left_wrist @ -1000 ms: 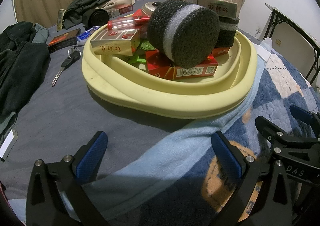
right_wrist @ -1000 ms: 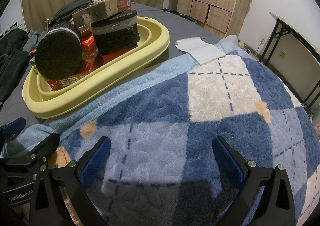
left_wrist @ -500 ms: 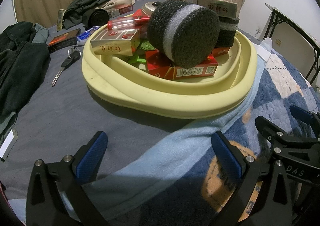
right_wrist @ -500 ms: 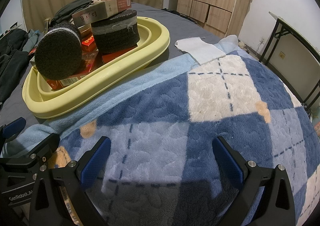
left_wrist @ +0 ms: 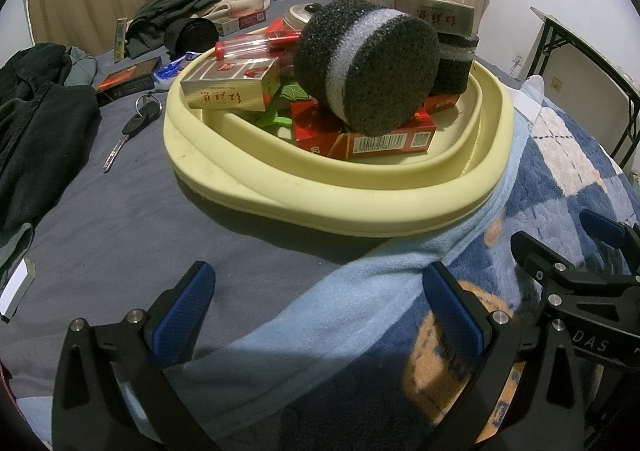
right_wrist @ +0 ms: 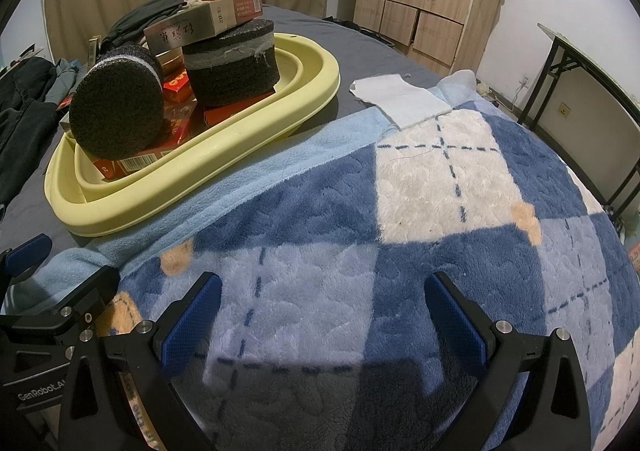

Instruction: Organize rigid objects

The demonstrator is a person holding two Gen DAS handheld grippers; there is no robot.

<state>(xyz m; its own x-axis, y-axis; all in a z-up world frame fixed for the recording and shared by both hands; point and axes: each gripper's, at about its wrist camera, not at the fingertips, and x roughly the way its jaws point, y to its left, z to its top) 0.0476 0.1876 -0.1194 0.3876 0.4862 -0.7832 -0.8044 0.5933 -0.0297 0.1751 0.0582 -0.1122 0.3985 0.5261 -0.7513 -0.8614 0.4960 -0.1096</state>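
Two grippers rest low over a bed, jaws spread and empty.
Left gripper (left_wrist: 316, 307) faces a yellow basin (left_wrist: 360, 207) at 12 o'clock; right gripper (right_wrist: 322, 315) hangs above a checked blanket (right_wrist: 420, 211).

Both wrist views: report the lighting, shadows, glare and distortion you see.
Left wrist view: strong fisheye bending with dark corners; the yellow basin casts a soft shadow on the grey sheet; everything reads sharp, the sponge roll included. Right wrist view: same bending; a hard-edged shadow crosses the plaid blanket near the open right gripper; no glare anywhere.
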